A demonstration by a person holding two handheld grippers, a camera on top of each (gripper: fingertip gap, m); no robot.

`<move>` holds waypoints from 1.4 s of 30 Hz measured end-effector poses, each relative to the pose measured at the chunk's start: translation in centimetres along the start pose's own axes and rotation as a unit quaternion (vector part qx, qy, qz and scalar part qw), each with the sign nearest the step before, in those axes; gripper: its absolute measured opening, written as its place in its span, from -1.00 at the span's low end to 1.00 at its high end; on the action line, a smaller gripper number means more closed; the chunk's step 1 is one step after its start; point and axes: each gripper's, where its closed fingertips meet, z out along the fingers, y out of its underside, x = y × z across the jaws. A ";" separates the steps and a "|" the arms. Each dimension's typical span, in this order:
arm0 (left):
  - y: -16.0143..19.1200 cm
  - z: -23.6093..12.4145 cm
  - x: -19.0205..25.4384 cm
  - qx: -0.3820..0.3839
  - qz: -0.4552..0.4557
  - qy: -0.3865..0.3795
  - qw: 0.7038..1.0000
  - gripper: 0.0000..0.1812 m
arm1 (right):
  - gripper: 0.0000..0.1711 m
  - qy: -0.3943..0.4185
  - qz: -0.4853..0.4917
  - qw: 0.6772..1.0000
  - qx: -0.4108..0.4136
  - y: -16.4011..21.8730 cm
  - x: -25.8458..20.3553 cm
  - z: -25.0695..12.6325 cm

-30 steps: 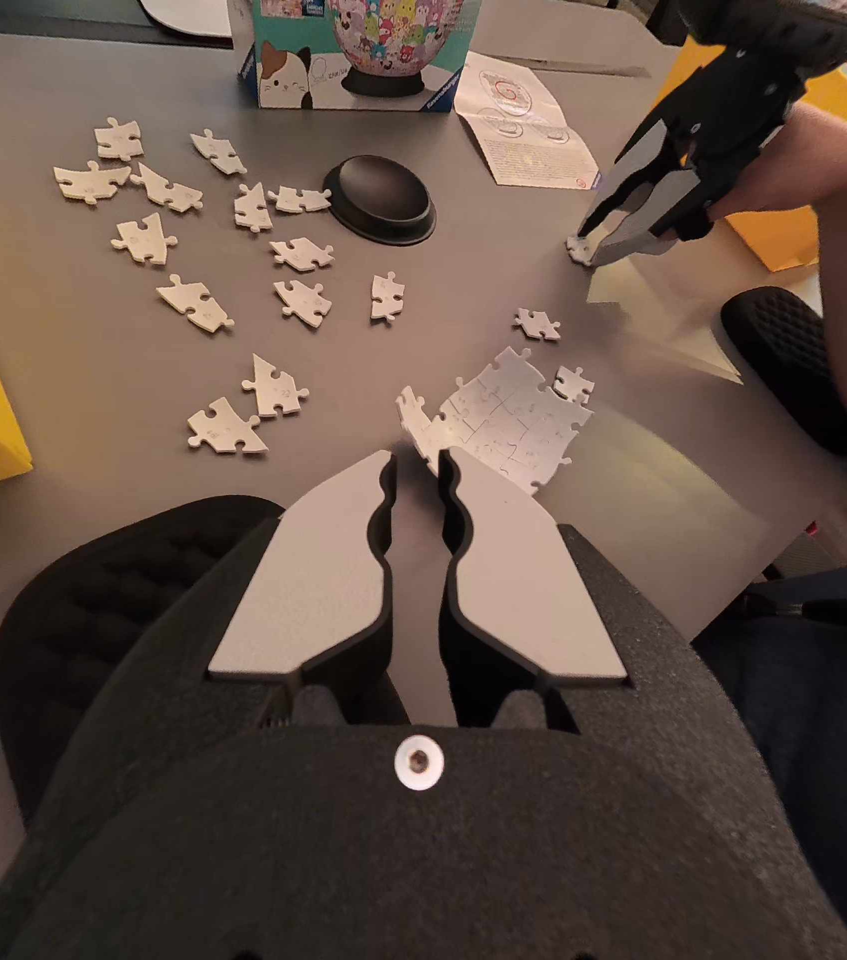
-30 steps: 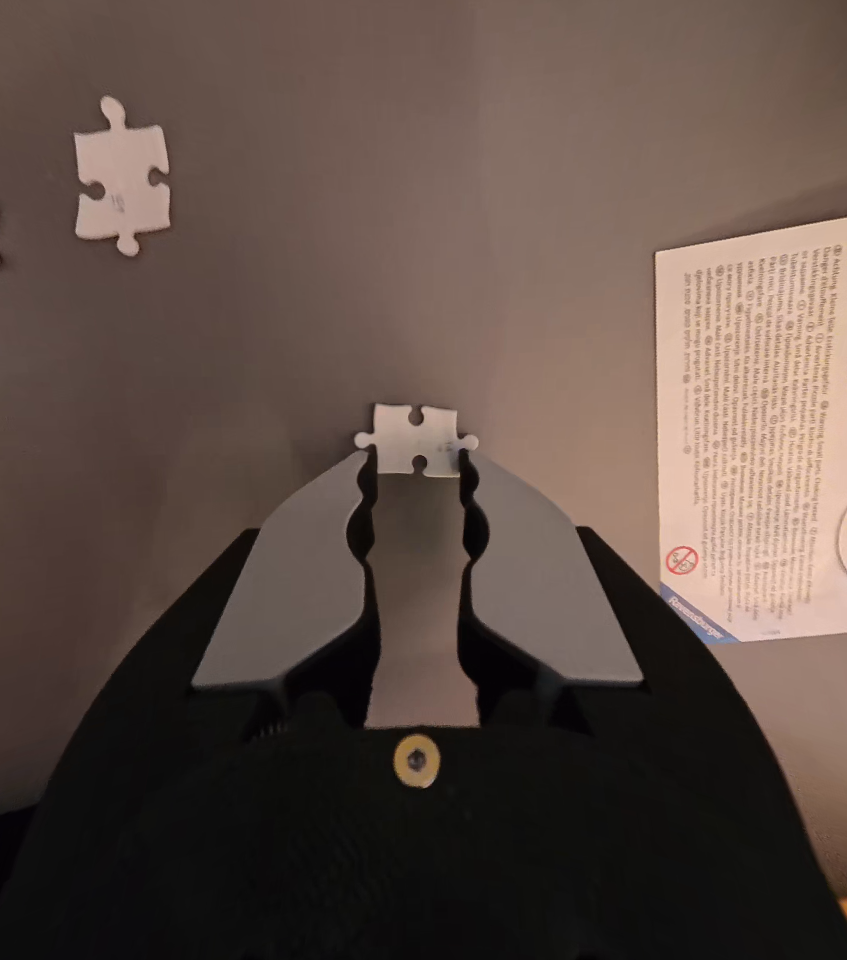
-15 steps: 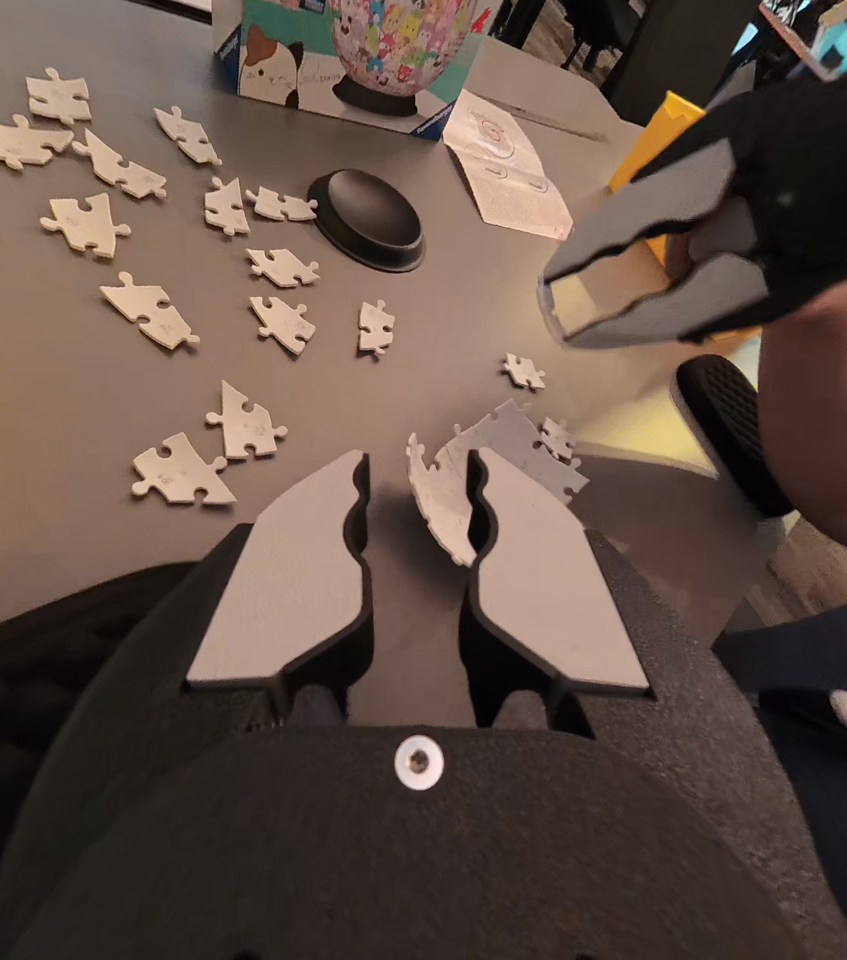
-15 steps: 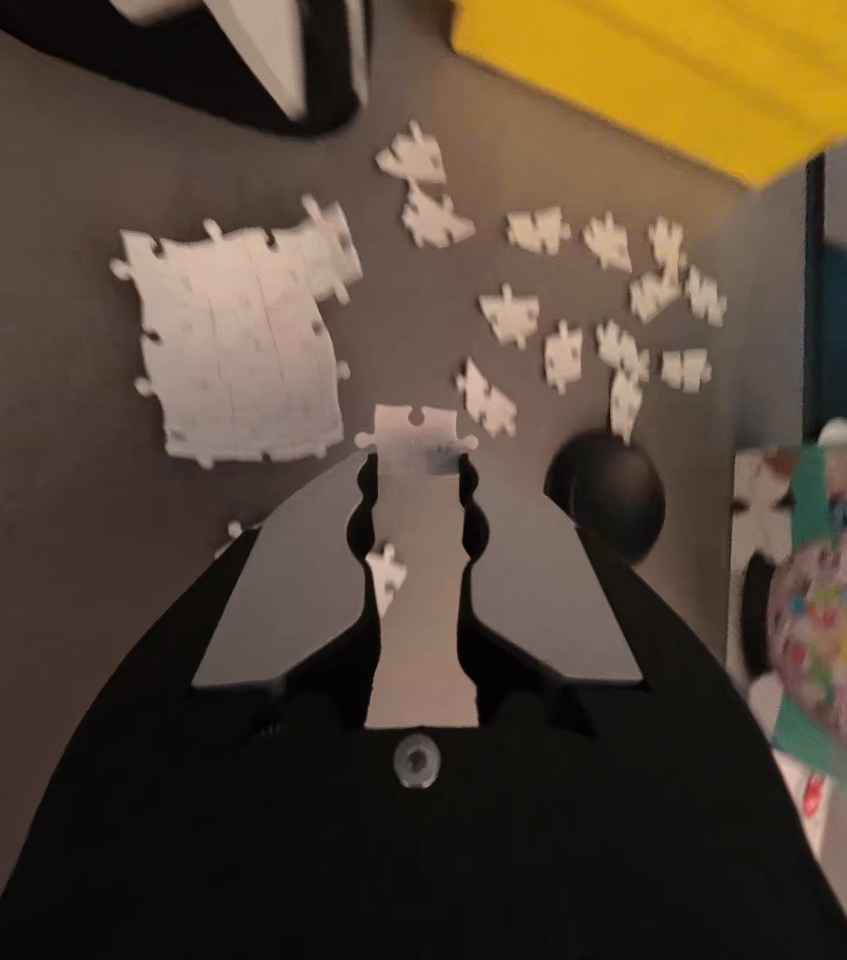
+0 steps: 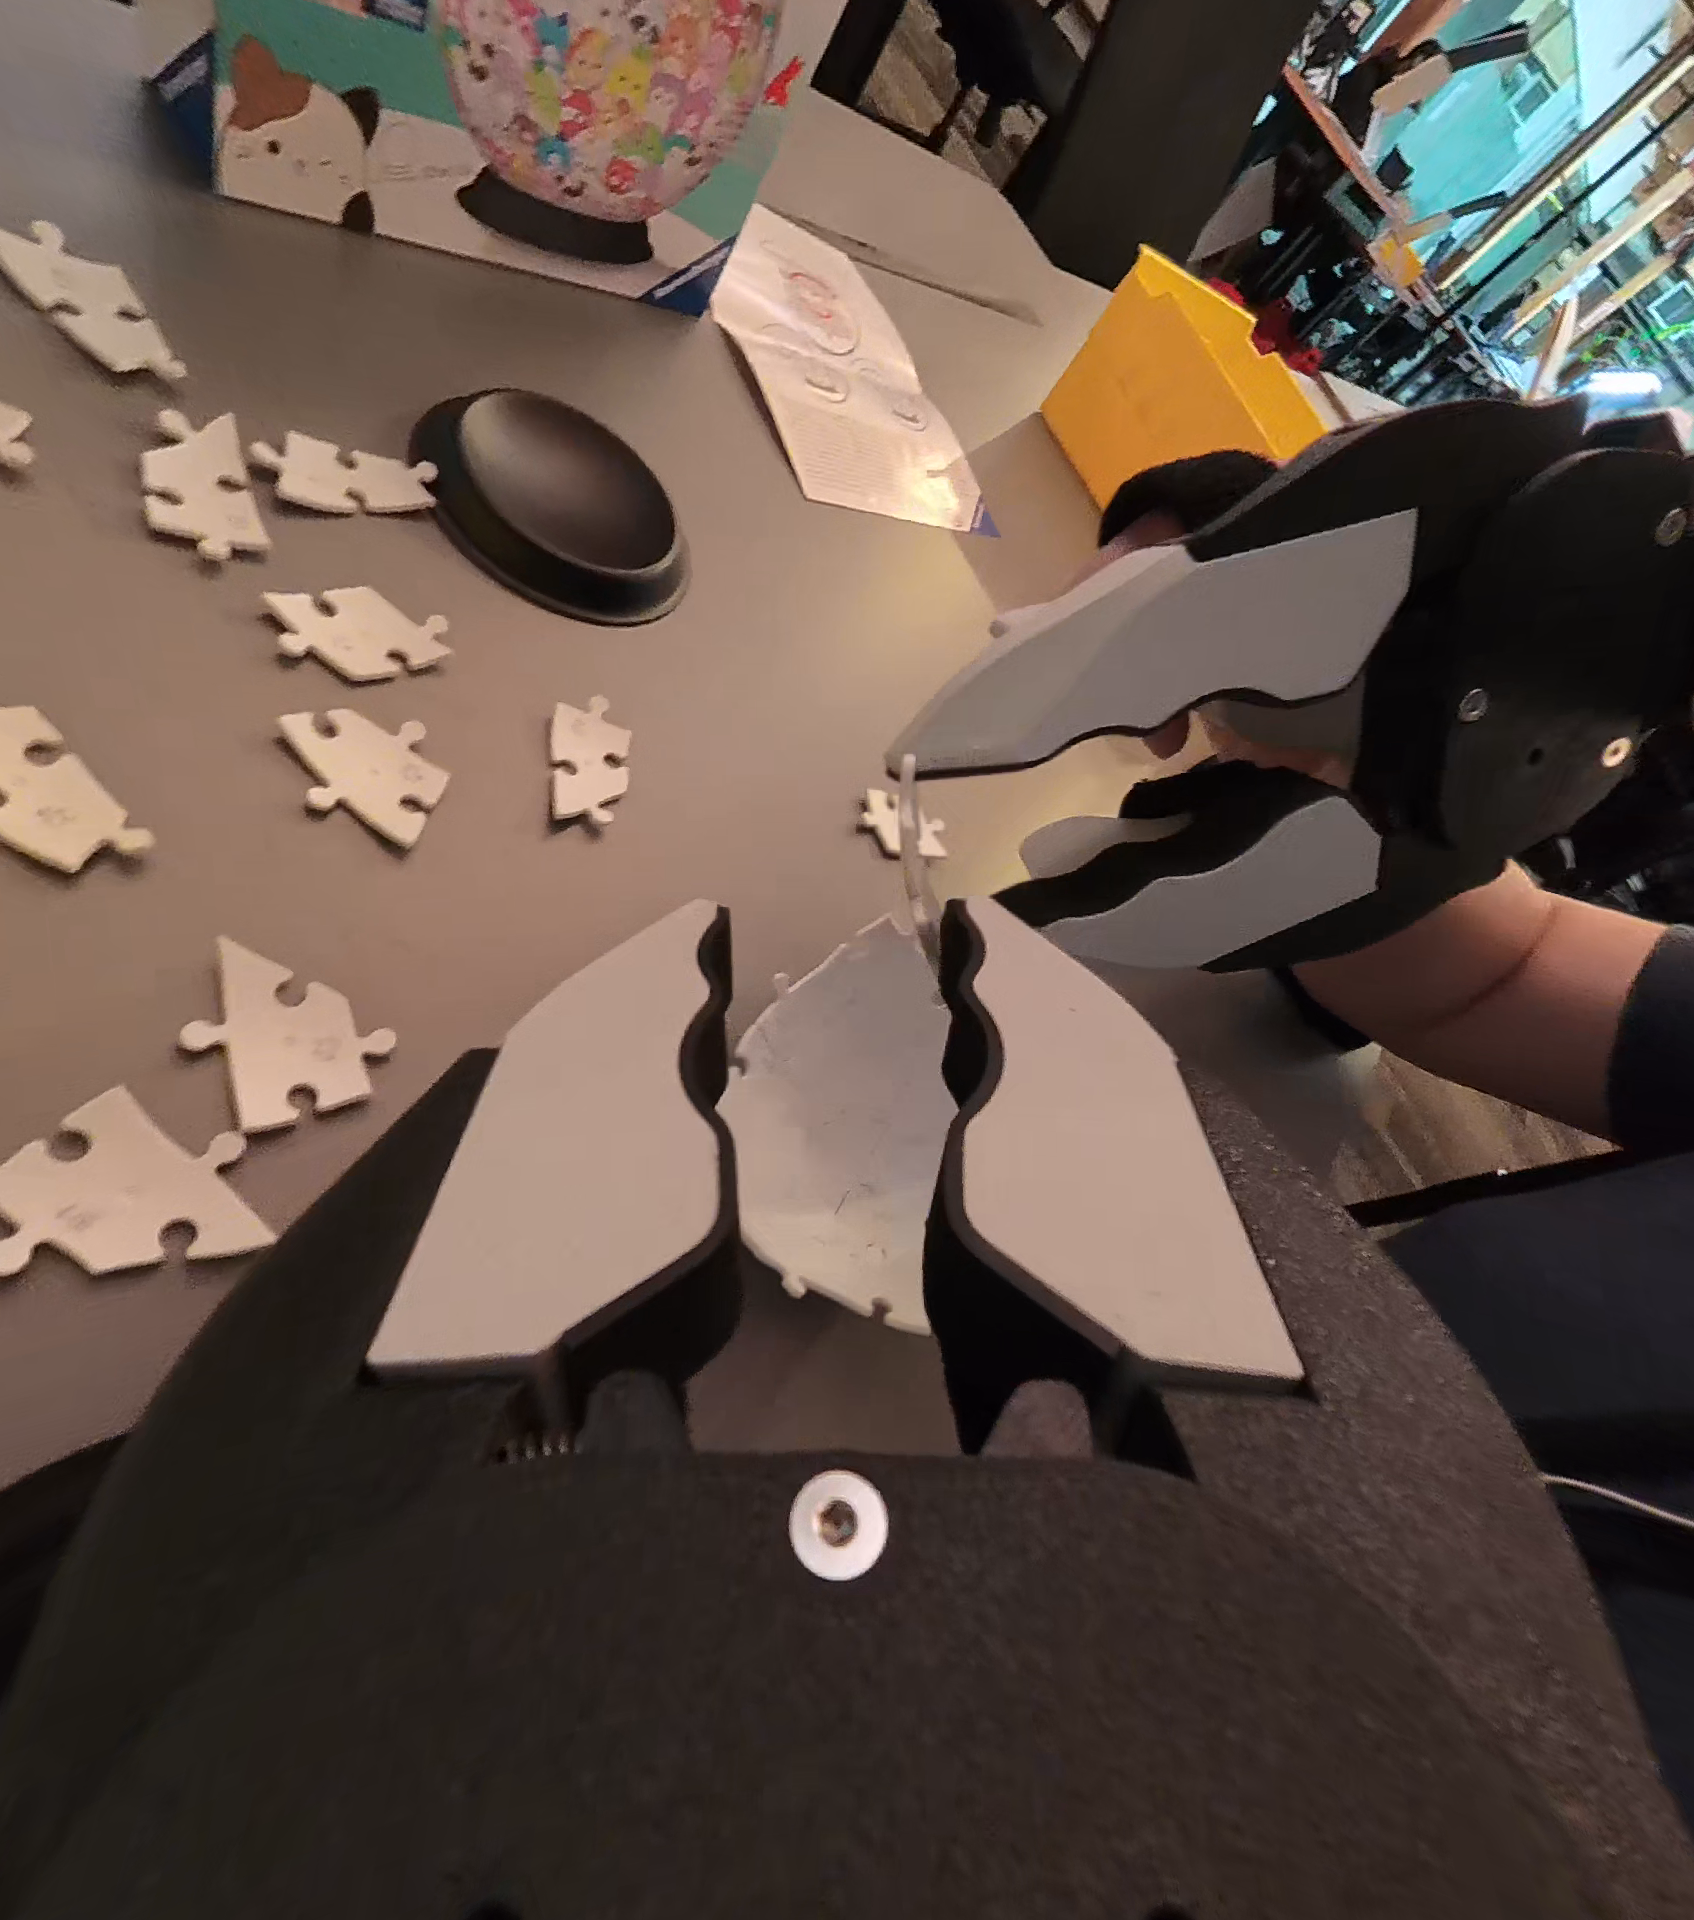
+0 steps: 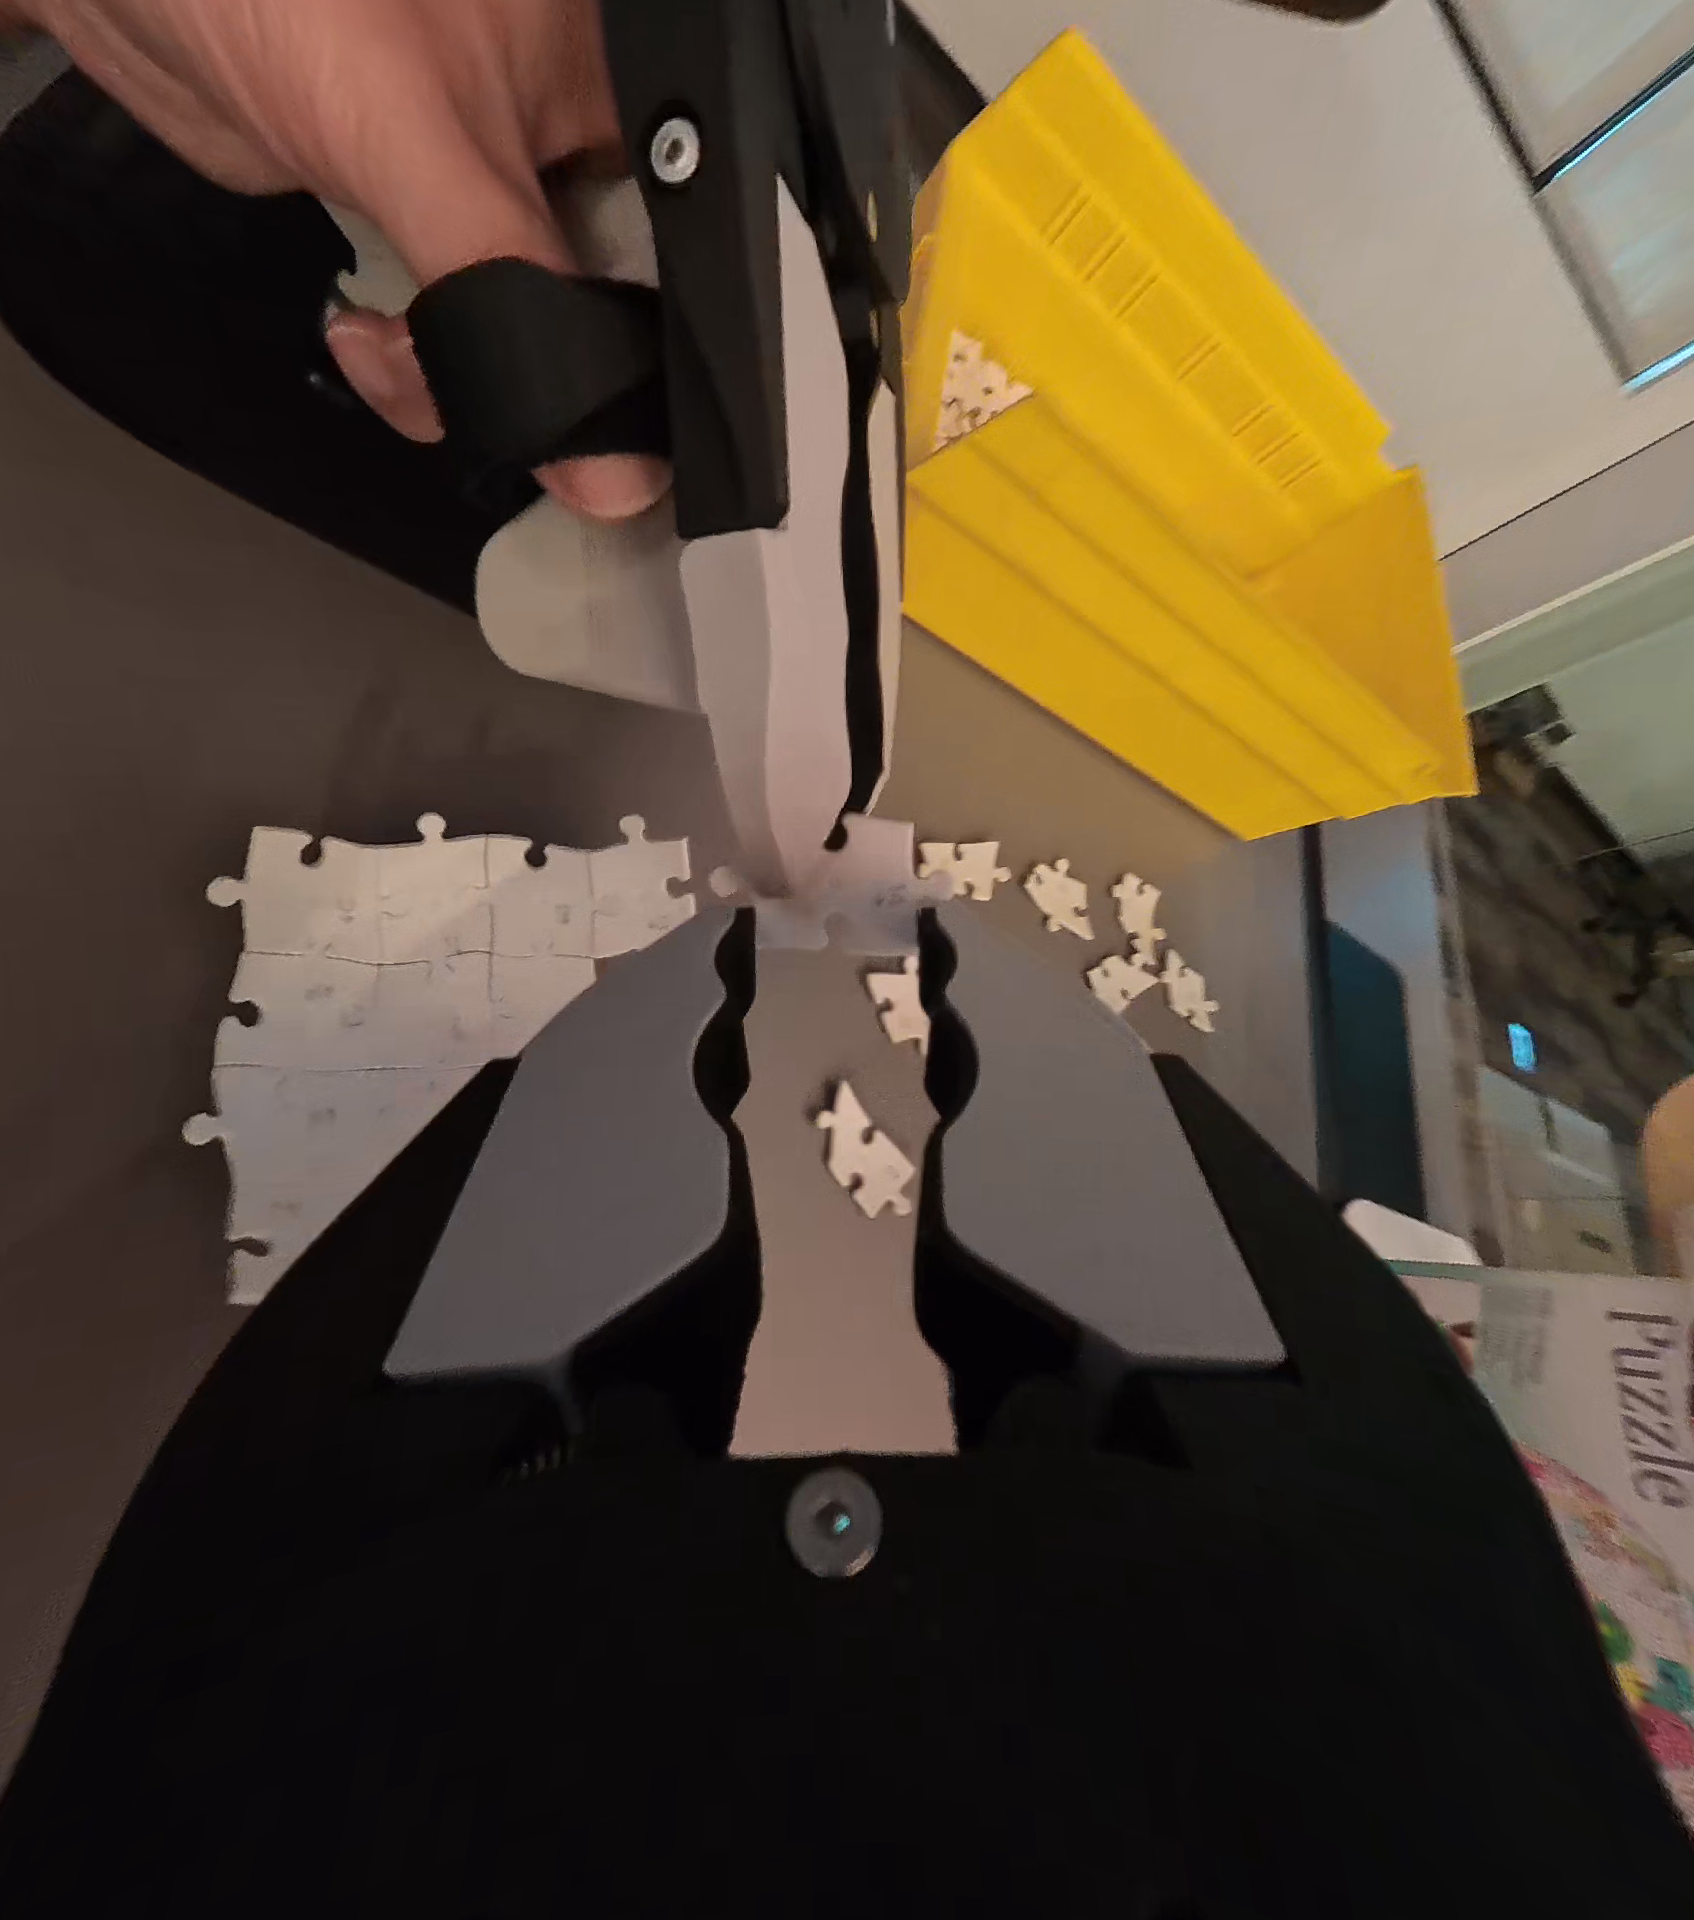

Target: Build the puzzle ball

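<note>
A curved assembled puzzle section [image 5: 832, 1132] lies on the grey table and also shows in the right wrist view [image 6: 407, 987]. My left gripper [image 5: 838, 920] is open, its fingers over the section, which shows in the gap between them. In the right wrist view its fingertips [image 6: 791, 862] meet the section's right edge. My right gripper [image 6: 832, 920] is shut on a single white puzzle piece [image 6: 869, 883], held right beside that edge. In the left wrist view the right gripper [image 5: 947, 831] comes in from the right with the piece [image 5: 910, 862] seen edge-on.
Several loose white pieces [image 5: 365, 769] lie spread to the left, and also show in the right wrist view [image 6: 1071, 894]. A black round stand [image 5: 552, 509], the puzzle box [image 5: 510, 125] and a leaflet [image 5: 853, 416] sit farther back. Yellow bins [image 5: 1175, 384] [image 6: 1186, 520] flank the table. The grippers are tip to tip, or close to it.
My right gripper lifted the piece from beside the leaflet and carried it to the assembled section. My left gripper opened wider and moved forward over the section.
</note>
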 end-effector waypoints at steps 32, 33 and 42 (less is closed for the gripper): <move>0.2 -0.6 -0.2 0.000 0.054 -0.039 0.998 -0.53 | -0.96 -0.325 0.271 0.904 0.053 0.6 -0.6 -0.5; 0.2 -1.1 -1.4 0.002 0.054 -0.067 0.996 -0.44 | -0.96 -0.340 0.290 0.893 0.046 1.1 -0.9 -0.6; 3.9 1.1 -3.6 -0.056 -0.029 -0.021 0.998 -0.54 | -0.96 -0.383 0.305 0.871 -0.027 4.5 -4.0 2.3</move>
